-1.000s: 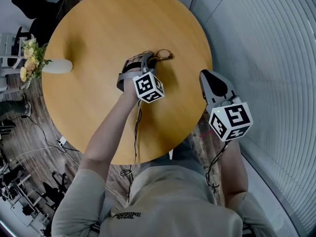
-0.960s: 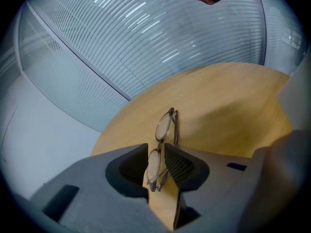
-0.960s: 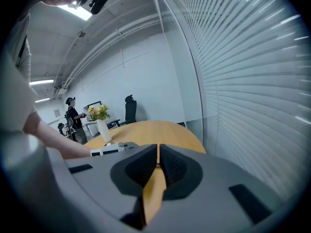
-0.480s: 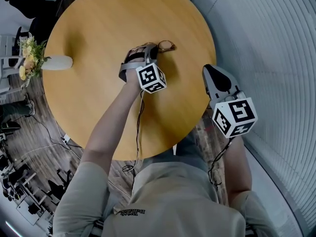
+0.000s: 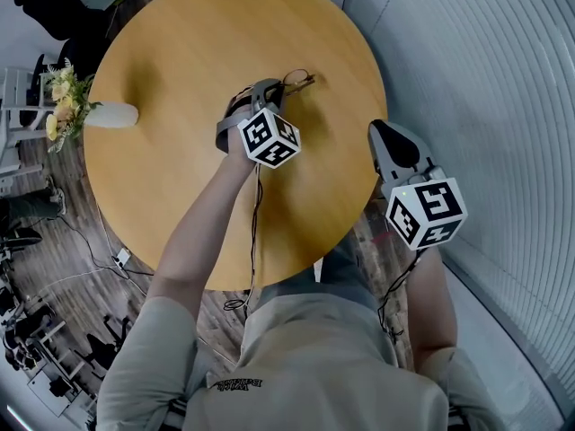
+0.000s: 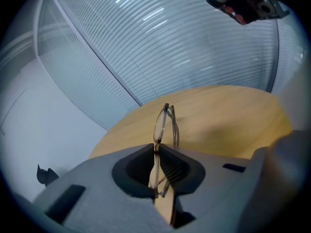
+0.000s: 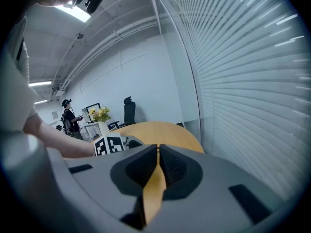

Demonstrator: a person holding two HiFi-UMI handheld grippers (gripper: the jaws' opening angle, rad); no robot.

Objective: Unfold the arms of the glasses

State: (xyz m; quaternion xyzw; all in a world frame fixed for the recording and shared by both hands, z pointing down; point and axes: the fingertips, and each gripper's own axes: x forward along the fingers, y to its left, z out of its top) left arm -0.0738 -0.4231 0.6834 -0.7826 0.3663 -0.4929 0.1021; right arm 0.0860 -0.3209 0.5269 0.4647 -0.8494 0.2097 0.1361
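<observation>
Glasses (image 5: 299,81) on round wooden table (image 5: 180,61), flower vase (image 5: 112,115), slatted blinds (image 5: 485,61)

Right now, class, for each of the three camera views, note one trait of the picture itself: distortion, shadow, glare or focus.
Head view: the blinds bow into curves, and a soft shadow lies on the table beside the glasses. Left gripper view: corners fall to black; the glasses look fairly sharp. Right gripper view: a ceiling lamp glares at upper left; the edges darken.
</observation>
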